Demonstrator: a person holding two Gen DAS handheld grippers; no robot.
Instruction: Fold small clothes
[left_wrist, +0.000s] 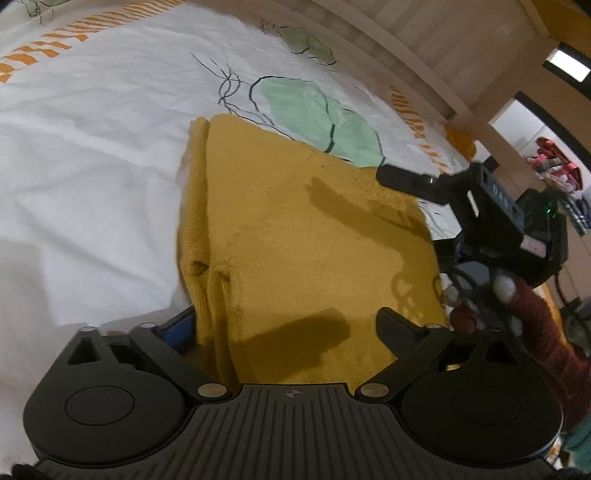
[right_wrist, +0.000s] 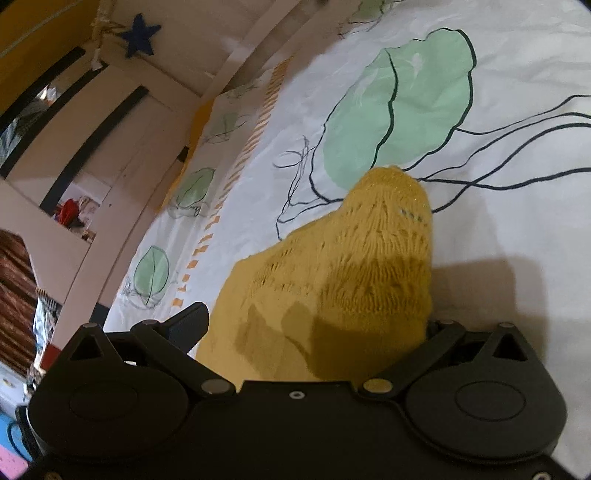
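The mustard knit garment (left_wrist: 295, 236) lies flat on the bed sheet (left_wrist: 92, 155), its long axis running near to far. It sits between the spread jaws of both the left gripper (left_wrist: 288, 332) and right gripper (right_wrist: 314, 325); neither is seen to grasp it.

Bare bedsheet (left_wrist: 92, 155) left of garment (left_wrist: 295, 240), wooden bedframe (left_wrist: 424, 55) beyond
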